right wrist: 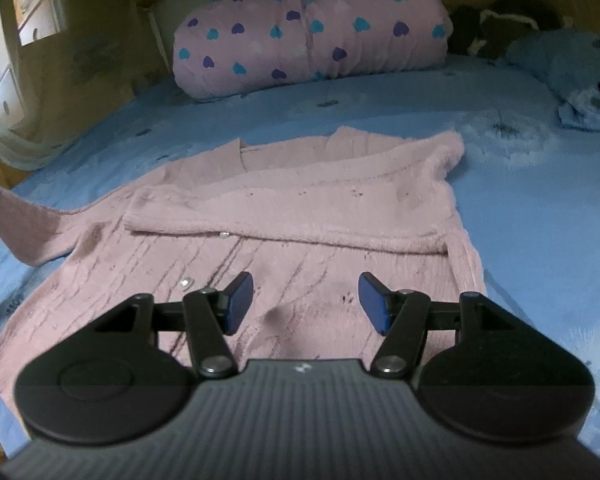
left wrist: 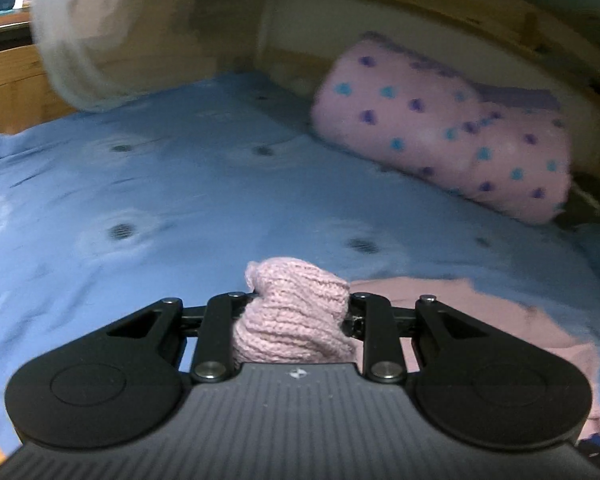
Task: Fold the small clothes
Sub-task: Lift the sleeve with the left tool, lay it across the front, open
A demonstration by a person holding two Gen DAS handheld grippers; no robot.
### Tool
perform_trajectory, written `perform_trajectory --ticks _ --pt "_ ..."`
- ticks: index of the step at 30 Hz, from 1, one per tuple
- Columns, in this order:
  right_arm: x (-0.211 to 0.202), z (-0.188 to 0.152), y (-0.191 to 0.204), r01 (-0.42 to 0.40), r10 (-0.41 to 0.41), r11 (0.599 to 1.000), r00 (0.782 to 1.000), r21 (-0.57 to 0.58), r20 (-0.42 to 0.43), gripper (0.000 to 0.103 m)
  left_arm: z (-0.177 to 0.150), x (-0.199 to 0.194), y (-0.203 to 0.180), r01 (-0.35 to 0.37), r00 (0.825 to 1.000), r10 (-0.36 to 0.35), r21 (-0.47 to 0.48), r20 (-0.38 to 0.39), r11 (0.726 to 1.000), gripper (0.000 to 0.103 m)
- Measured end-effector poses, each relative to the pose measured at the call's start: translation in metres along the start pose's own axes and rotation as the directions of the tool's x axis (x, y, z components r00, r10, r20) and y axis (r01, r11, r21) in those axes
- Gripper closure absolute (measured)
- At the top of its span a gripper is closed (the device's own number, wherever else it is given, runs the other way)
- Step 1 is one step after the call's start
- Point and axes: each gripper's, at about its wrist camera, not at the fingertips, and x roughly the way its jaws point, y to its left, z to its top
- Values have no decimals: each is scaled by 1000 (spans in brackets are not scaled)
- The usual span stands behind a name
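a pink knitted cardigan (right wrist: 260,248) lies spread on the blue bedsheet (right wrist: 520,208), its hem towards the near edge of the bed and its neckline towards the far edge, where a rolled heart-print blanket (right wrist: 312,32) rests. one sleeve (right wrist: 300,220) is already laid crosswise over the chest, so the fold looks partly done and the other side is the step in hand.

the left gripper (left wrist: 296,312) is clamped on a bunched wad of the pink knit, which fills the gap between its jaws; in the right wrist view the other sleeve (right wrist: 20,216) rises off the sheet towards the left edge of the bed, probably because it is that cuff being held up to carry it across the body.

the right gripper (right wrist: 304,300) hovers over the lower front panel, its blue pads (right wrist: 240,300) standing apart with nothing between them. it seems placed there to steady the garment or take the hem next, though it is not touching cloth as far as can be seen.
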Motion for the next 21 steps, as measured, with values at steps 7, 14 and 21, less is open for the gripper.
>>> perform_trajectory --ticks 7,14,21 --pt "-4 2 -4 -25 24 999 1000 38 9 41 15 -2 -98 152 988 -154 78 27 985 73" --pt "-12 5 -9 -20 19 998 1000 59 24 41 18 3 -189 290 956 -294 116 11 950 73" --pt "-20 11 -25 0 -6 989 999 148 43 41 -11 28 -269 379 925 -371 168 -80 910 73"
